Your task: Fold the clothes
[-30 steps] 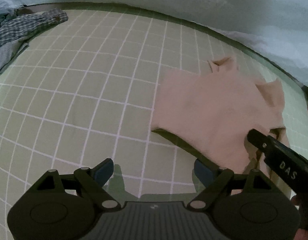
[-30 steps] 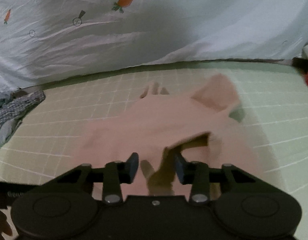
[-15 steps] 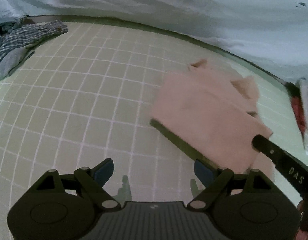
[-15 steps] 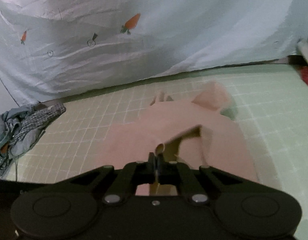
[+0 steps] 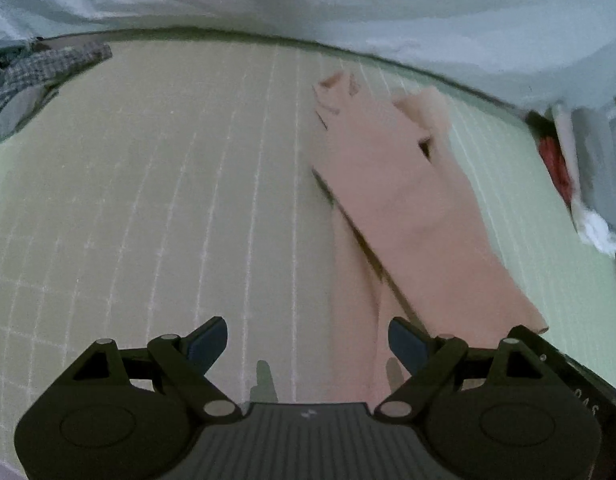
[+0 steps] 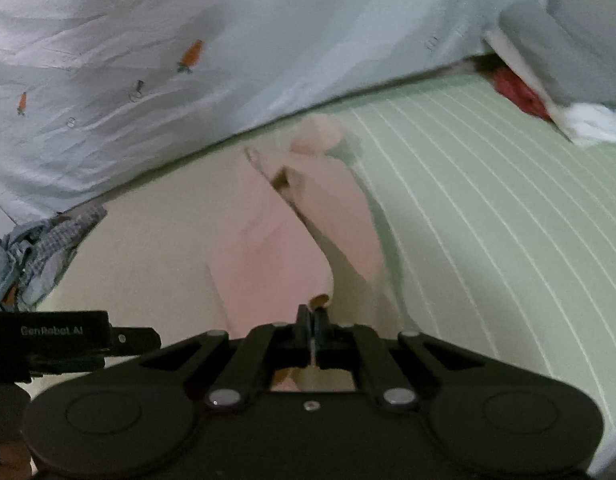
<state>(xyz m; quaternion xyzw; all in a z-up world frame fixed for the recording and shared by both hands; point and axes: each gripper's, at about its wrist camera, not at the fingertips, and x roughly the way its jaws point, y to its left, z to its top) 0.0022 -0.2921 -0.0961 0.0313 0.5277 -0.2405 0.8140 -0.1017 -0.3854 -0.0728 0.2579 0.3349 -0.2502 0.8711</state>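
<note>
On the green gridded mat (image 5: 148, 200), right of centre, the pink garment (image 5: 408, 200) lies partly lifted: the right tool (image 6: 313, 316) is pinched tight on its near edge, likely to carry one side over. Hovering nearby, the left tool (image 5: 308, 344) gapes wide, holding nothing.

One pink garment (image 5: 404, 200) — one plaid heap (image 5: 40, 72) — two claws (image 5: 308, 346).

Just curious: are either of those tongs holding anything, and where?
The right tongs pinch the pink garment at its near edge. The left tongs are open, holding nothing.
</note>
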